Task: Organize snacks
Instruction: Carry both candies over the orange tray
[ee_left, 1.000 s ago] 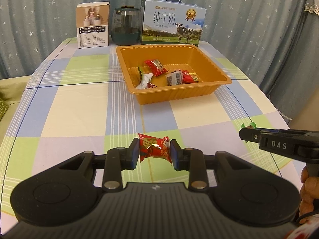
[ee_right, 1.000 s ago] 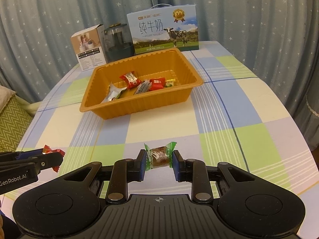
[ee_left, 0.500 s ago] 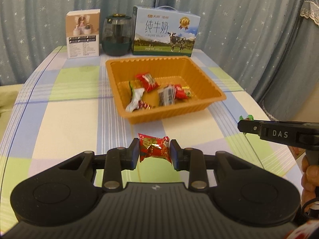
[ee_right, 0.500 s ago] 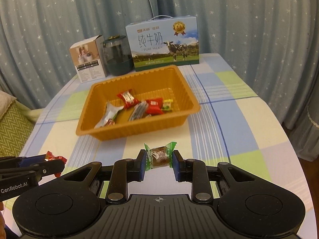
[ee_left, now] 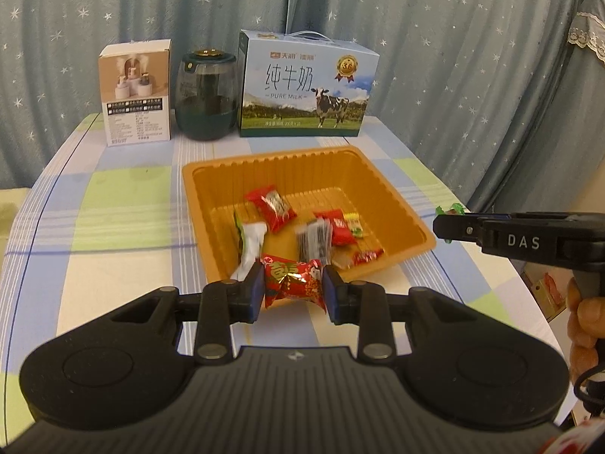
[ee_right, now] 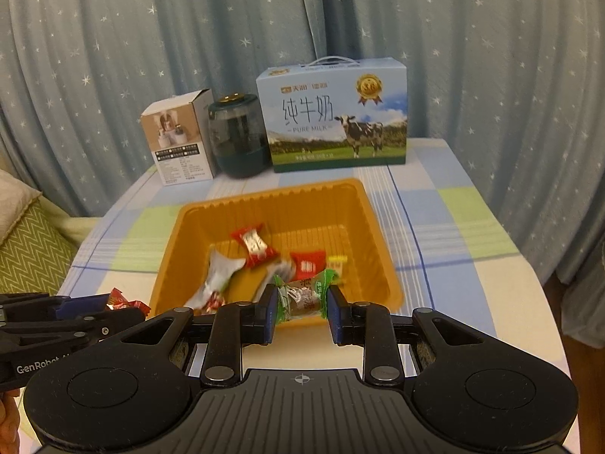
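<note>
An orange tray stands in the middle of the checked table and holds several wrapped snacks. My left gripper is shut on a red wrapped candy, held in the air over the tray's near rim. My right gripper is shut on a brown candy with green wrapper ends, also above the tray's near edge. In the left wrist view the right gripper reaches in from the right beside the tray. The left gripper shows at the lower left of the right wrist view.
At the table's far edge stand a small white box, a dark green jar and a blue milk carton. Starred curtains hang behind. A green patterned cushion lies left of the table.
Both grippers have moved forward and a little upward with their candies, from over the near tablecloth to the tray's near rim. Both grips are unchanged.
</note>
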